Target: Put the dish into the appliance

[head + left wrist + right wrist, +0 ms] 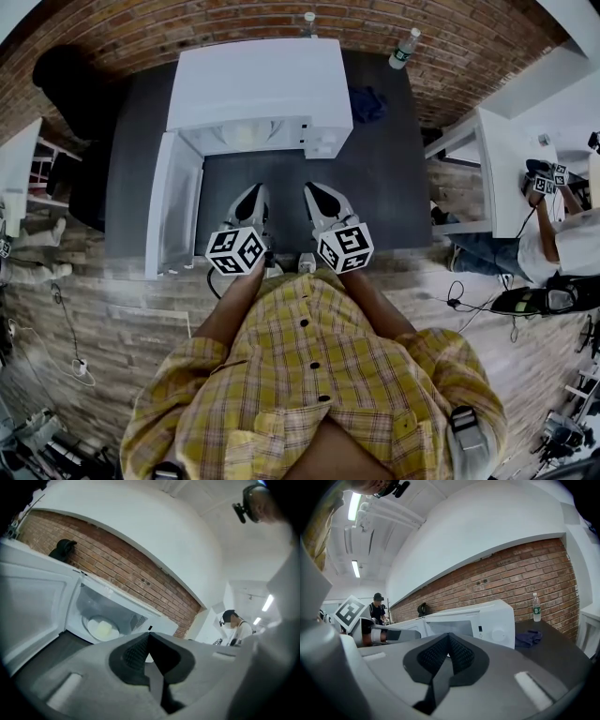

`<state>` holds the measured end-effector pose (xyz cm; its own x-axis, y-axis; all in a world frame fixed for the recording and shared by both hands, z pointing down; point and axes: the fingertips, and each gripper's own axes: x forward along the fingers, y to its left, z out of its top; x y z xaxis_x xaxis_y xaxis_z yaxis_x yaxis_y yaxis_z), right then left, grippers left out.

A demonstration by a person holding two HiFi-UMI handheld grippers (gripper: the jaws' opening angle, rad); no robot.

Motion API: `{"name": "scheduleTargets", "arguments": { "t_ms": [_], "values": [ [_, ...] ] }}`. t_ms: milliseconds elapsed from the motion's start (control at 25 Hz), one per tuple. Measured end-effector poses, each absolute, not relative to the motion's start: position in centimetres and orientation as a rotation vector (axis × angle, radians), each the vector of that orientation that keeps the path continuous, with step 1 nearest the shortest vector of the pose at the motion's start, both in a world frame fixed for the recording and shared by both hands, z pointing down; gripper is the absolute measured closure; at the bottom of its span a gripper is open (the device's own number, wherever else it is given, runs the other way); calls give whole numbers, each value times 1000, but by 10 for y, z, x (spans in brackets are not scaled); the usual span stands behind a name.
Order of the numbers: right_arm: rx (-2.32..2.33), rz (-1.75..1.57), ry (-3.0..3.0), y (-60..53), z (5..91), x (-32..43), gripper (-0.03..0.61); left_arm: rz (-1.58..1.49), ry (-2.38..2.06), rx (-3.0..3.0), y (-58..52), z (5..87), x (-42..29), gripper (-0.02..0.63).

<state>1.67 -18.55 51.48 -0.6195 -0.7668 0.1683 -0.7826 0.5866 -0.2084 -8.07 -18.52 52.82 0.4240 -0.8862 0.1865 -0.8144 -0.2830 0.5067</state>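
Note:
The white microwave [258,89] stands at the back of the dark table [375,197] with its door [173,211] swung open to the left. Inside the cavity a white dish [103,629] with something pale yellow on it rests on the floor of the oven; it also shows as a pale round dish [246,134] from above. My left gripper [251,199] and right gripper [321,199] hover side by side in front of the opening, both shut and holding nothing. The left gripper [149,635] points at the cavity. The right gripper [449,638] points at the microwave [487,620] front.
A blue cloth [368,101] lies right of the microwave, and two water bottles [405,47] stand by the brick wall. A white desk [506,169] with another person [562,234] is at the right. The open door blocks the table's left side.

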Motion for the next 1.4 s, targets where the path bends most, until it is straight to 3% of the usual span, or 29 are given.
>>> {"name": "scheduleTargets", "arguments": {
  "t_ms": [560, 1400],
  "values": [
    [1330, 402, -2754, -183, 513, 15, 574, 54, -1629, 2360, -175, 509, -73, 615],
    [1355, 382, -2747, -177, 513, 21, 575, 128, -1660, 2437, -164, 509, -68, 615]
  ]
}}
